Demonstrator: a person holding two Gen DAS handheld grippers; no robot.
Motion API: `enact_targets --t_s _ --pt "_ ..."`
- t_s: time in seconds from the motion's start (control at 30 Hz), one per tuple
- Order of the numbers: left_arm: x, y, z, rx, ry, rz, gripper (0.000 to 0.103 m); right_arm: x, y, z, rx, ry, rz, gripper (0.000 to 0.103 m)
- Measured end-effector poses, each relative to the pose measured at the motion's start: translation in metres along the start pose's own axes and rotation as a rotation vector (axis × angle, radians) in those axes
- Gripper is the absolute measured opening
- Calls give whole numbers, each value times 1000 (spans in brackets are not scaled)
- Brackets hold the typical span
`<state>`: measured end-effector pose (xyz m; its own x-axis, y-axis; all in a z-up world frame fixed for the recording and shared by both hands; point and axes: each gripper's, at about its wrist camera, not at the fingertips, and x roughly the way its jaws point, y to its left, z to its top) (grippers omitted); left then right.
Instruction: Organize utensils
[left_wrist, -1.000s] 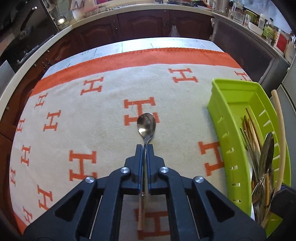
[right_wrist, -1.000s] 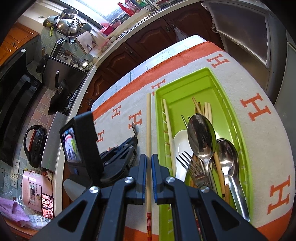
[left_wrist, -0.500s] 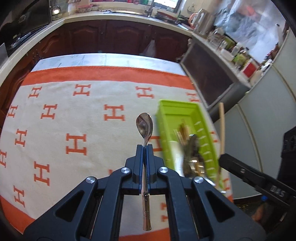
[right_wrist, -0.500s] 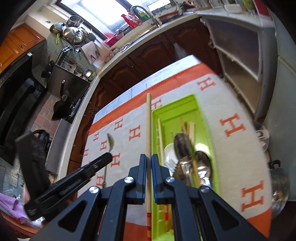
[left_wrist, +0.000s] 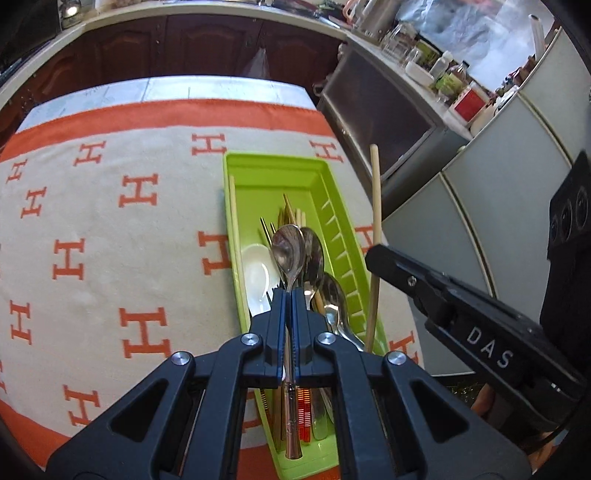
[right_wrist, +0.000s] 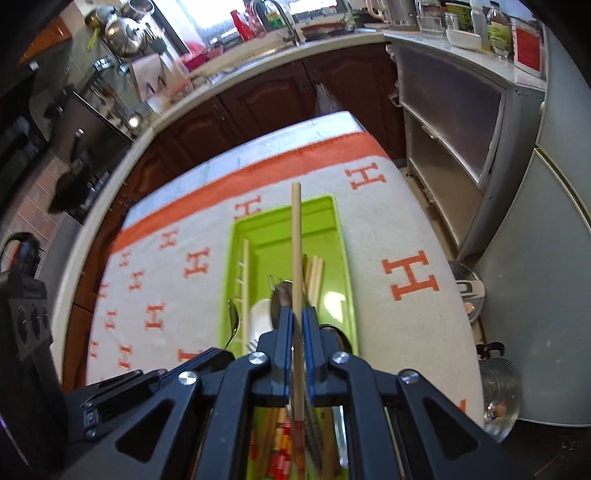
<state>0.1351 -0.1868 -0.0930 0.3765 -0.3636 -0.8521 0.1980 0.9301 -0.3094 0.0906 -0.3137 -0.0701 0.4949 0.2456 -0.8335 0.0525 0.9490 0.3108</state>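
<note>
My left gripper (left_wrist: 289, 295) is shut on a metal spoon (left_wrist: 289, 251) and holds it above the green utensil tray (left_wrist: 273, 166). The tray holds several spoons, forks, chopsticks and a white spoon (left_wrist: 255, 273). My right gripper (right_wrist: 295, 314) is shut on a wooden chopstick (right_wrist: 296, 251) and holds it over the same tray (right_wrist: 332, 210). The right gripper and its chopstick (left_wrist: 375, 221) show in the left wrist view, over the tray's right side. The left gripper's spoon (right_wrist: 232, 321) shows in the right wrist view, at the tray's left wall.
The tray sits on a beige cloth with orange H marks (left_wrist: 110, 221) covering the table. One chopstick (left_wrist: 234, 236) lies along the tray's left wall. Grey cabinets (right_wrist: 461, 129) stand just right of the table; a pot (right_wrist: 498, 387) sits on the floor there.
Both grippers have risen and swung over the tray. The spoon moved right from the cloth to above the tray. The chopstick moved from beside the tray's left wall to above it.
</note>
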Motion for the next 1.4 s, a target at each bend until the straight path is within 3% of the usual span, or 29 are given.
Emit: enact_targets --t_s 0.07,0.17,0.27,0.33,0.43,0.63,1.2,1.4 --pt "9 3 -2 -8 21 3 1 7 -3 0 12 25 9 9" --pt "16 6 -3 -6 27 24 1 15 -9 -3 42 52 13 21" --pt "15 5 -2 20 22 31 8 15 -10 -6 48 50 21 21" --pt "12 4 -2 31 17 38 31 13 -11 -8 58 46 33 22" --pt "2 4 -4 49 -10 65 45 9 -10 -11 65 34 37 22" --pt "-17 10 -11 74 -23 95 50 0 -6 -19 64 18 40 22" --pt "-76 71 -50 -9 -79 230 58 -48 23 -65 37 -37 30 22" --pt "-105 83 -68 -12 -122 293 59 -70 41 -82 12 -64 15 29"
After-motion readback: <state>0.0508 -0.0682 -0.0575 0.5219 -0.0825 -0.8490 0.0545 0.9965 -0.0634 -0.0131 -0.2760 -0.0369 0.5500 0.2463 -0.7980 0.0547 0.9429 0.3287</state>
